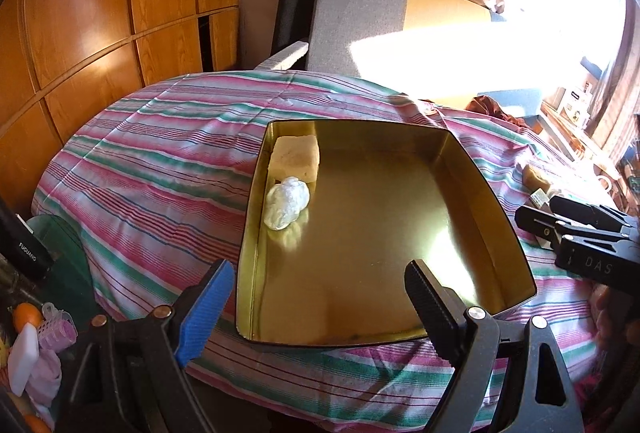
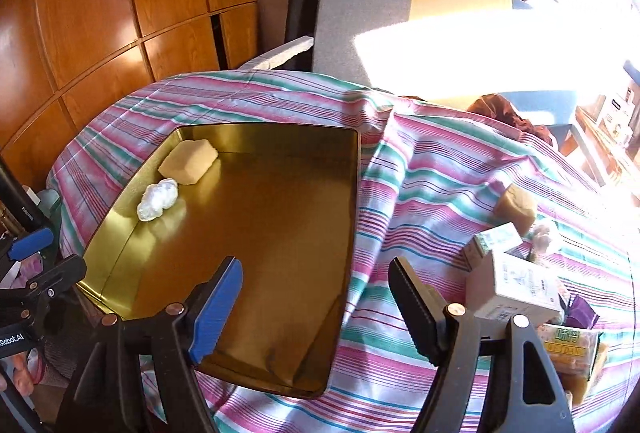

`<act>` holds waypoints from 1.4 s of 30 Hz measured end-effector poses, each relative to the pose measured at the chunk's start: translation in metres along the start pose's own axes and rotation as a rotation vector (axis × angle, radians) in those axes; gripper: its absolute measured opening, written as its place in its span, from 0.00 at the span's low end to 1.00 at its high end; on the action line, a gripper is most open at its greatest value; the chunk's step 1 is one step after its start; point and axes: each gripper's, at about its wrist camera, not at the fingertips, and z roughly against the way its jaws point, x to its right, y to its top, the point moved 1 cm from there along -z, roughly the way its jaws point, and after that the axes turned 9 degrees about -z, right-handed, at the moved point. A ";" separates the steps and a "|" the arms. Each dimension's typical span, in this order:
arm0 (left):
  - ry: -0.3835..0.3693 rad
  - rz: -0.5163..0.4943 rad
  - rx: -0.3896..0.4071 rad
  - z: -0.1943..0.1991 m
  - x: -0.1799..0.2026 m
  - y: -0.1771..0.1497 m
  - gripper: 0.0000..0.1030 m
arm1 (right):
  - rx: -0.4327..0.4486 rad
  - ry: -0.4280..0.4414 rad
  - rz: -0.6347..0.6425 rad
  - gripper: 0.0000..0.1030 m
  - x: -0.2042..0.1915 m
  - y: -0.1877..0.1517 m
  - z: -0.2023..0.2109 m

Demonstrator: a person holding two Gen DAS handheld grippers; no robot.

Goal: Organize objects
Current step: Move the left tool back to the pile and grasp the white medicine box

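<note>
Gold tin tray on striped cloth holds two items — yellow sponge block and white wrapped bundle. Several cartons, probably a second sponge, remain outside. Left gripper and right gripper — both spread, empty.

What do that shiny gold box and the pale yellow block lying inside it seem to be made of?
The gold box looks like thin sheet metal with a polished, brassy finish: its floor mirrors the sunlight and its walls are thin with sharp edges. The pale yellow block has a matte, slightly pitted surface and soft corners, so probably sponge or foam, though cake or soap cannot be ruled out.
</note>
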 end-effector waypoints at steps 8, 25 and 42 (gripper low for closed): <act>-0.040 -0.069 -0.004 -0.007 0.032 0.009 0.85 | 0.037 -0.104 -0.088 0.75 0.074 0.008 0.020; -0.148 -0.227 -0.006 -0.012 0.103 0.025 0.85 | 0.174 -0.332 -0.477 0.79 0.272 0.003 0.042; -0.367 -0.540 -0.041 -0.046 0.240 0.055 0.85 | 0.122 -0.211 -0.767 0.80 0.322 -0.022 0.039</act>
